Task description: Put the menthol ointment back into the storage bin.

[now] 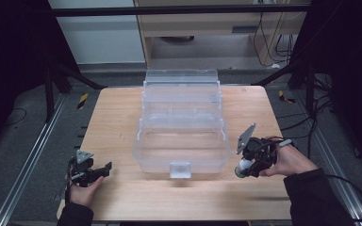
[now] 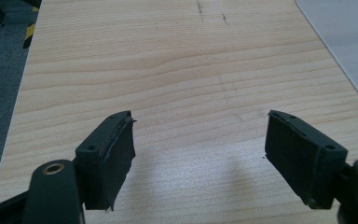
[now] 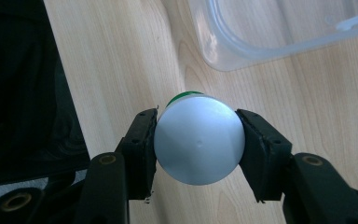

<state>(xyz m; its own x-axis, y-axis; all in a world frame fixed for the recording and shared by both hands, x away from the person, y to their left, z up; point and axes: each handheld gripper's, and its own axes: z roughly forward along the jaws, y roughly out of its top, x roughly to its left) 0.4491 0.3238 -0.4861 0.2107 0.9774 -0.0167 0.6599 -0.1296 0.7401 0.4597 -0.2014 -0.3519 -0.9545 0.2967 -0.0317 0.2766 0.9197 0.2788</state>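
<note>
A small white bottle [image 3: 198,140] with a green end is pinched by the right gripper [image 3: 198,144]. The clear box [image 1: 181,125] sits open, empty. The left gripper [image 2: 200,154] is spread.

A: How many containers are on the light wooden table [image 1: 122,197]?
B: One clear plastic tiered storage box [image 1: 181,141].
A: And small items?
B: One white round-ended bottle with a green band [image 3: 198,138].
A: Grippers?
B: Two black two-jaw ones, the left gripper [image 2: 200,158] and right gripper [image 3: 196,154].
</note>
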